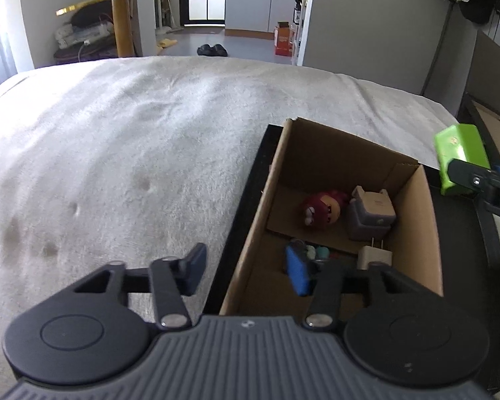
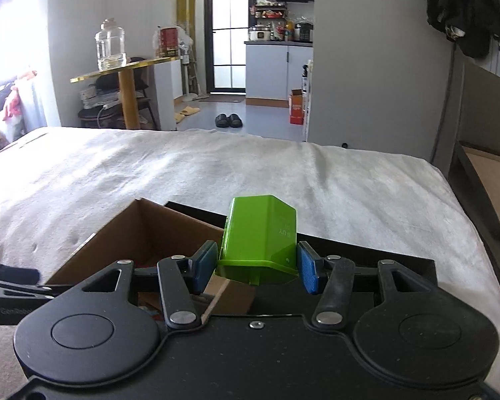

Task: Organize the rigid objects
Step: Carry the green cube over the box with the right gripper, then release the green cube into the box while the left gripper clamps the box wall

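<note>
A brown cardboard box [image 1: 413,220] sits in a black tray [image 1: 243,206] on a bed with a white blanket. Inside lie a dark red toy figure [image 1: 321,211], a grey-and-cream adapter [image 1: 370,215], a cream plug [image 1: 375,258] and some small coloured pieces [image 1: 316,252]. My left gripper [image 1: 246,271] is open and empty, straddling the box's left wall. My right gripper [image 2: 256,268] is shut on a green plastic object [image 2: 261,236], held above the tray just right of the box [image 2: 133,230]. It also shows in the left wrist view [image 1: 460,156].
The white blanket [image 1: 133,153] covers the bed to the left and beyond the box. A dark bed frame and wooden board [image 2: 486,180] stand at the right. Beyond the bed are a gold-topped table [image 2: 123,66] with a glass jar, slippers [image 2: 228,120] and an orange box [image 2: 296,106].
</note>
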`<action>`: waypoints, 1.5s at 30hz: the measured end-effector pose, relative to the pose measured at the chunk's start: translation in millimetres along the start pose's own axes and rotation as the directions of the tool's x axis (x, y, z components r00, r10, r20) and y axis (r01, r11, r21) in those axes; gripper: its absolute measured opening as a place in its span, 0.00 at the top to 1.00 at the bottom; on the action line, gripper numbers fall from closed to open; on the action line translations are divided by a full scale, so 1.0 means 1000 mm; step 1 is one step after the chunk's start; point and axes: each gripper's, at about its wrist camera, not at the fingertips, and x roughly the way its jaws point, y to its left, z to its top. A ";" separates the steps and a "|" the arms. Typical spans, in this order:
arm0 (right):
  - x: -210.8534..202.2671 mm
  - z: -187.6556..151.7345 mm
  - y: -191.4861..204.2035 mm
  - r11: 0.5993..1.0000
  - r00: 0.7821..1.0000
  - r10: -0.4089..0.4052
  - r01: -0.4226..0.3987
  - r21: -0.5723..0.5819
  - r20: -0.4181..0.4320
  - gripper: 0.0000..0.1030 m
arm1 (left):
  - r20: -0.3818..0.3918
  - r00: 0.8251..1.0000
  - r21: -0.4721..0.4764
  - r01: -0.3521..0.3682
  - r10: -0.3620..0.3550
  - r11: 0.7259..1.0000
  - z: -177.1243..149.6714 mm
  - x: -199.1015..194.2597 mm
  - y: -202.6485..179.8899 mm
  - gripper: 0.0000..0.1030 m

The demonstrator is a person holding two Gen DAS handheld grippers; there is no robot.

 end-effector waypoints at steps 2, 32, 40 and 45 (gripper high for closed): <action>0.001 0.002 0.007 1.000 1.000 0.012 -0.012 -0.014 0.002 0.50 | -0.006 1.000 -0.008 0.017 -0.017 1.000 0.000 0.001 0.002 0.66; 0.008 -0.006 0.048 0.991 0.991 0.122 -0.125 -0.047 -0.053 0.47 | -0.015 1.000 -0.002 0.026 -0.026 1.000 -0.003 0.005 0.004 0.83; -0.011 -0.017 0.020 0.997 0.995 0.070 -0.068 0.028 -0.076 0.43 | -0.028 0.999 0.020 0.023 -0.022 1.000 0.001 -0.002 0.003 0.79; -0.027 -0.019 0.003 0.996 0.996 0.053 -0.047 0.082 -0.077 0.41 | -0.028 0.999 0.021 0.021 -0.020 1.000 0.008 -0.015 0.009 0.63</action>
